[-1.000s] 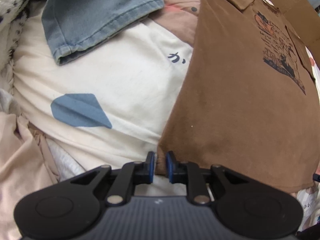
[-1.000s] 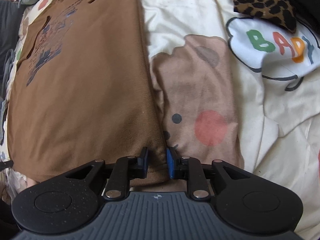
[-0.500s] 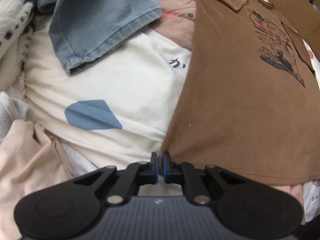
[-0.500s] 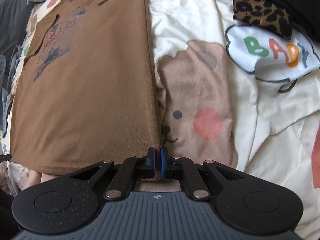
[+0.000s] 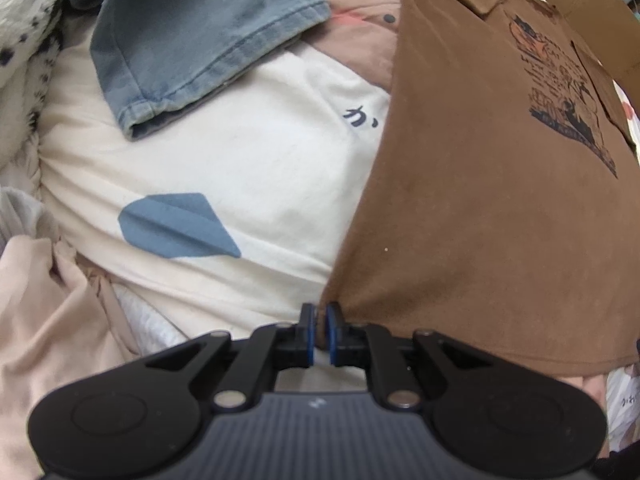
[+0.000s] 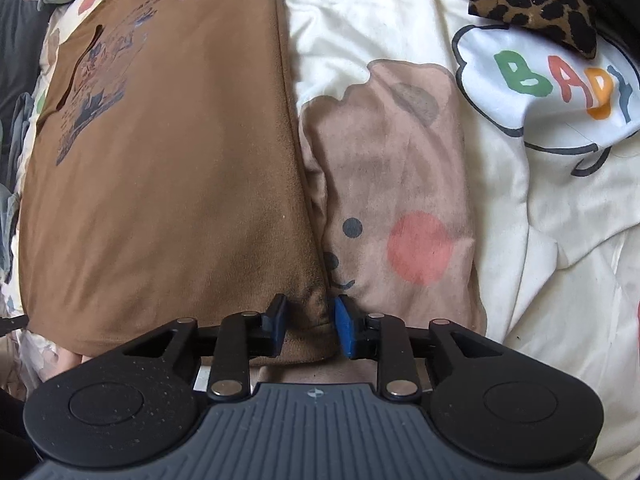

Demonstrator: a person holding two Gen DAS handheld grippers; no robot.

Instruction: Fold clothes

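**Hem corners: one pinched, one coming loose**

Nearest, the left gripper is almost closed, opening slightly; whether its pads bite the brown T-shirt at the near-left hem corner, I cannot tell. The right gripper is opening, the near-right corner between its pads, unpinched. The shirt lies flat on the bed's printed duvet, collar far. Lifting now risks a lopsided fold. Beyond lie jeans.

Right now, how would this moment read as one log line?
task: fold clothes | item: brown shirt flat on bedspread | left gripper: opening at hem corner | right gripper: opening, corner between
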